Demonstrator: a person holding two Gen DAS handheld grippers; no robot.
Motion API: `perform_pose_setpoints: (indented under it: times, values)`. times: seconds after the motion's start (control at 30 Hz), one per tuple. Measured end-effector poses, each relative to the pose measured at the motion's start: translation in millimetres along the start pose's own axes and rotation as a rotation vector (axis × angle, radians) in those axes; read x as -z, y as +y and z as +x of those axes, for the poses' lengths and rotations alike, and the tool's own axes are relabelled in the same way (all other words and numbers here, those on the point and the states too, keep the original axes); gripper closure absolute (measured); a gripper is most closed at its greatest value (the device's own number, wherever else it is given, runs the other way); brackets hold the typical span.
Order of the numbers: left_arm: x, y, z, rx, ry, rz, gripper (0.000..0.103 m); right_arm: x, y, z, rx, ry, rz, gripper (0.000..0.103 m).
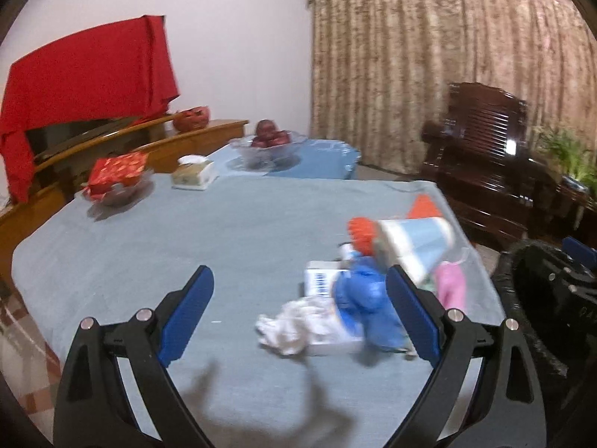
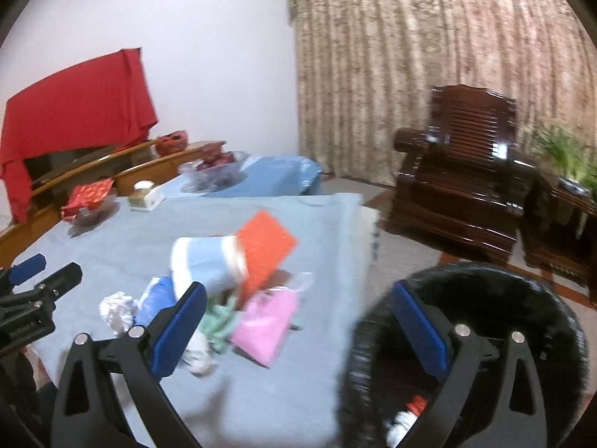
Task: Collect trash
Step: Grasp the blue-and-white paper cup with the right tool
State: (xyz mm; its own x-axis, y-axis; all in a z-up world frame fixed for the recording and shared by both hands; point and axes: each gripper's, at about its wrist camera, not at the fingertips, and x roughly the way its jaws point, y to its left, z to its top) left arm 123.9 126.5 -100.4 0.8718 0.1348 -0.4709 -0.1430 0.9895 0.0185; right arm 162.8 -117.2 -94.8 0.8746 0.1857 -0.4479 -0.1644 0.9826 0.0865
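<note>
Left tool (image 1: 300, 313) spread, empty | right tool (image 2: 298, 326) likewise, hanging beside bin (image 2: 559, 321) | I'm eyeing trash pile (image 1: 358, 291) ahead | risk: blurred, loose pieces scattering off counter (image 1: 186, 239).

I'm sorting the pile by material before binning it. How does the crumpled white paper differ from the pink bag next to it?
The crumpled white paper is balled up and lumpy, while the pink bag lies fairly flat with straight edges. The paper is white and the smaller of the two; the bag is bright pink. The paper sits at the pile's left end in the right wrist view, the bag toward the bin. Both rest on the blue tablecloth, ungripped.
</note>
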Motion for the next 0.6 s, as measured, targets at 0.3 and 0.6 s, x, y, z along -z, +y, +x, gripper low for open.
perform_pose_setpoints:
  times: [0.3,0.6]
  values:
    - [-0.5,27.1,38.4,-0.048,0.031,-0.062,0.012,1.2,51.4,56.5,-0.078,0.060,-0.053,0.006]
    - [4.7,46.8,55.7,-0.074,0.040,-0.088,0.012,4.7,65.9,91.1,-0.062,0.103,-0.097,0.006]
